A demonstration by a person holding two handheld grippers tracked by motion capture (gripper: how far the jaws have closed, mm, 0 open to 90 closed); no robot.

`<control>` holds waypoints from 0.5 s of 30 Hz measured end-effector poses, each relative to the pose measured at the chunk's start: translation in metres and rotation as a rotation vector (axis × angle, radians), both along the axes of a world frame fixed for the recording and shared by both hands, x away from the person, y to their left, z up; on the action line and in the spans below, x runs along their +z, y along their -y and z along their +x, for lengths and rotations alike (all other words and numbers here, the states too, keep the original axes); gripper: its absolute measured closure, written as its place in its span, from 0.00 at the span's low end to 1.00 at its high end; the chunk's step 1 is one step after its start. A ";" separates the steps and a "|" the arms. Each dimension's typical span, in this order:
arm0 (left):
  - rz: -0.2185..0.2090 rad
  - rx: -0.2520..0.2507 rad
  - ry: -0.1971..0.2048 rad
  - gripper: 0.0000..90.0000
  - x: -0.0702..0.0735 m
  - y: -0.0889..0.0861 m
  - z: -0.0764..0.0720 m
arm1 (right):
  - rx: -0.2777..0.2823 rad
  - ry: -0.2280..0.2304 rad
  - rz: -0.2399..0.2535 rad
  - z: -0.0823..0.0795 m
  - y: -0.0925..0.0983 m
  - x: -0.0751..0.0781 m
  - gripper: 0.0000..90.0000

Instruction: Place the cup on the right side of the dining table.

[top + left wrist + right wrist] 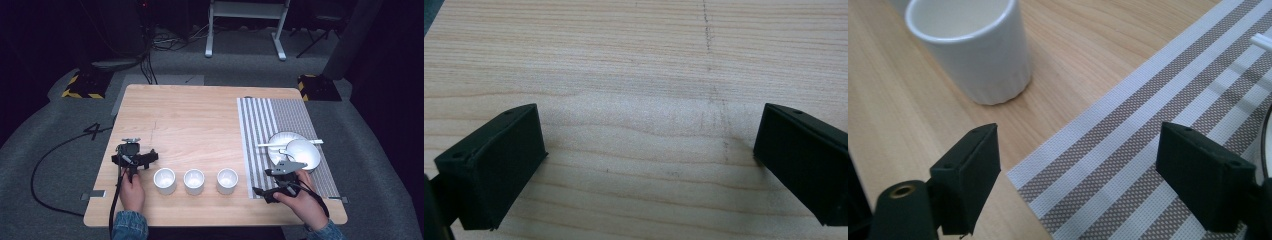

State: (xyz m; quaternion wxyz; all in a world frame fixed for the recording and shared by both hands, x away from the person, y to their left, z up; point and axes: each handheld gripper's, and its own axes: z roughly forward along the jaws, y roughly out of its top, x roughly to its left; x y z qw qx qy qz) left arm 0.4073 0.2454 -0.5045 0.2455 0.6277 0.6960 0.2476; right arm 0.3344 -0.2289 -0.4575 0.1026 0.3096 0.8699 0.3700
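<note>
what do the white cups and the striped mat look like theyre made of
The cups look like glazed ceramic: thick rounded rims, a smooth, slightly shiny white wall. It could be melamine. The striped mat looks like woven vinyl or coarse fabric, matte: a fine mesh weave shows in its grey-brown stripes. It lies flat on the wood-grain table.

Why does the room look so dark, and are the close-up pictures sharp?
High view: light falls on the table alone, so the floor behind fades to black. Left gripper view: wood grain crisp, soft shadow between the jaws. Right gripper view: the striped mat is sharp, the white cup slightly soft, the near jaws a little blurred.
</note>
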 end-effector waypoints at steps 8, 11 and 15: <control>0.000 0.000 0.000 0.00 0.000 0.000 0.000 | 0.050 0.027 0.005 -0.007 -0.013 0.017 0.22; 0.000 0.000 0.000 0.00 0.000 0.000 0.000 | 0.061 0.037 0.016 -0.006 -0.018 0.021 0.22; 0.000 0.000 0.000 0.00 0.000 0.000 0.000 | 0.077 0.050 0.032 -0.005 -0.024 0.025 0.21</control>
